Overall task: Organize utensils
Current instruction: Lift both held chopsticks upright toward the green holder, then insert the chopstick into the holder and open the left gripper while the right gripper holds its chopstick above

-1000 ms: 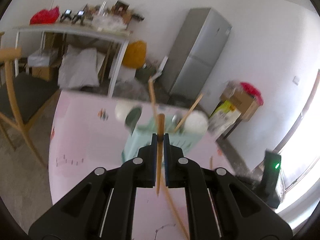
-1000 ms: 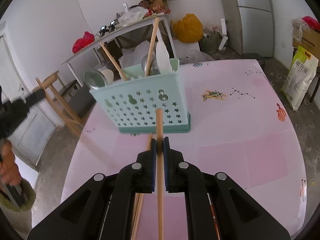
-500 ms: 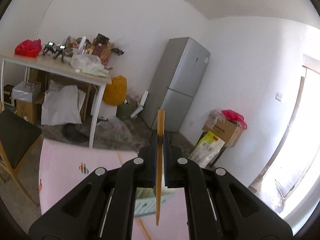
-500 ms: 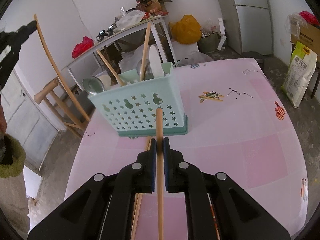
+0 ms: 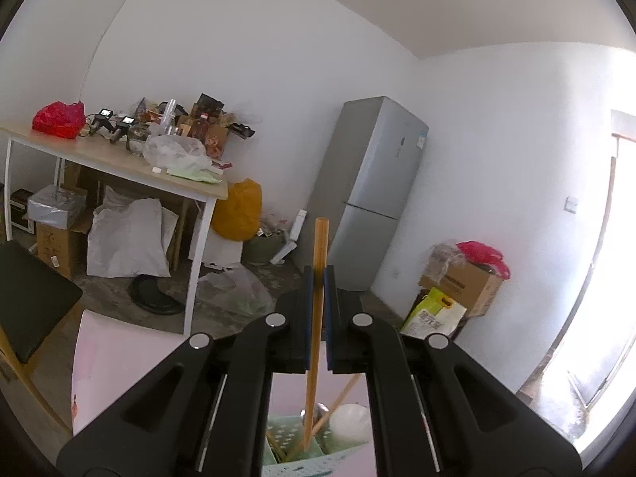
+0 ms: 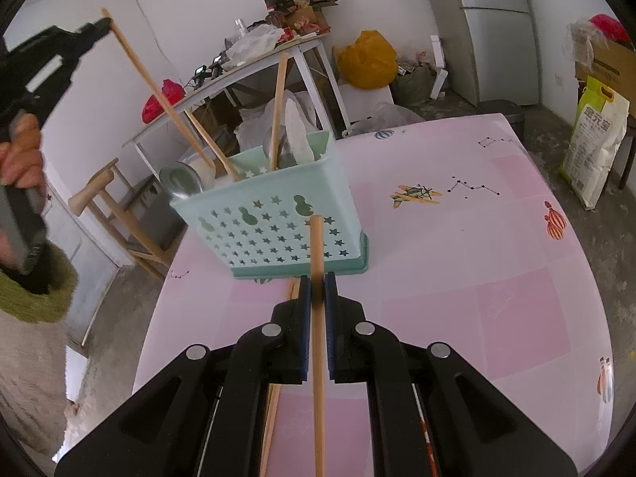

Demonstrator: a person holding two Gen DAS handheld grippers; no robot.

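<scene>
Right wrist view: the basket (image 6: 278,222) is set on the table (image 6: 457,270) at frame centre, with spoons (image 6: 181,177) and chopsticks (image 6: 278,107) standing in it. A side table (image 6: 238,75) is placed behind it, a refrigerator (image 6: 493,28) at upper right, a stool (image 6: 99,194) at left.

The left tongs (image 5: 316,278) are held raised and nearly level, their blue pads (image 5: 307,310) clamped on a thin wooden stick. The left hand (image 6: 20,155), in a green-cuffed sleeve (image 6: 35,294), grips the tool's handle. The right tongs (image 6: 317,286) tilt downward, likewise pinched tight on a stick.
</scene>
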